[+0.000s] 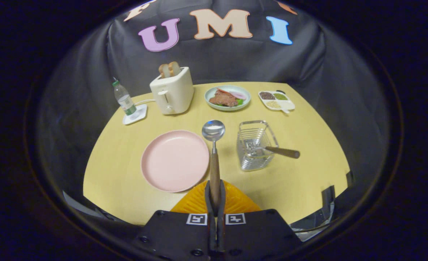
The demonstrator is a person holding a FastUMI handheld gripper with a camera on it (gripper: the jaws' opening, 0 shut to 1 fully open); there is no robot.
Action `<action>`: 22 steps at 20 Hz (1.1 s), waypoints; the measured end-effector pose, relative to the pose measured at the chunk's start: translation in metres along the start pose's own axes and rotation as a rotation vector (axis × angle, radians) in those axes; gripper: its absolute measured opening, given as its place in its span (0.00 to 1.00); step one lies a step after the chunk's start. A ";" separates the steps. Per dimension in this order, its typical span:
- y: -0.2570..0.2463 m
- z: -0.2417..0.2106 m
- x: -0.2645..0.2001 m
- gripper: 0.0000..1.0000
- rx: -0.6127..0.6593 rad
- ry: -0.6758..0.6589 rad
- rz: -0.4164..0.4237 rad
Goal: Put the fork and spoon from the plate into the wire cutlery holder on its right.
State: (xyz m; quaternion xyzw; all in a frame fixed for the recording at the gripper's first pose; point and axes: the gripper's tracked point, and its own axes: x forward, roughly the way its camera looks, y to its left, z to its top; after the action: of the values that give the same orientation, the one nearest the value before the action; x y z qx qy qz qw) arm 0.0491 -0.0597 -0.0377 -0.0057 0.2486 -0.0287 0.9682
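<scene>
My gripper (215, 188) is shut on the wooden handle of the spoon (214, 145). The spoon points straight ahead, lifted, its steel bowl hanging over the table between the pink plate (175, 160) and the wire cutlery holder (254, 145). The plate lies just left of the fingers with nothing on it. The holder stands to the right of the spoon. The fork (276, 150) rests in the holder with its wooden handle sticking out over the right rim.
On the yellow table (308, 174), beyond the spoon, stand a cream toaster (172, 91) with bread slices, a bottle (124, 99) on a white coaster, a green plate of food (228, 97) and a white divided dish (276, 100).
</scene>
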 end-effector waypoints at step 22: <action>-0.075 0.008 0.027 0.07 -0.058 0.371 -0.072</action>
State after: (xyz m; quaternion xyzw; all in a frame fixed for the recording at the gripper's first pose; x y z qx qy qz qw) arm 0.0731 -0.1357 -0.0417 -0.0369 0.4233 -0.0565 0.9035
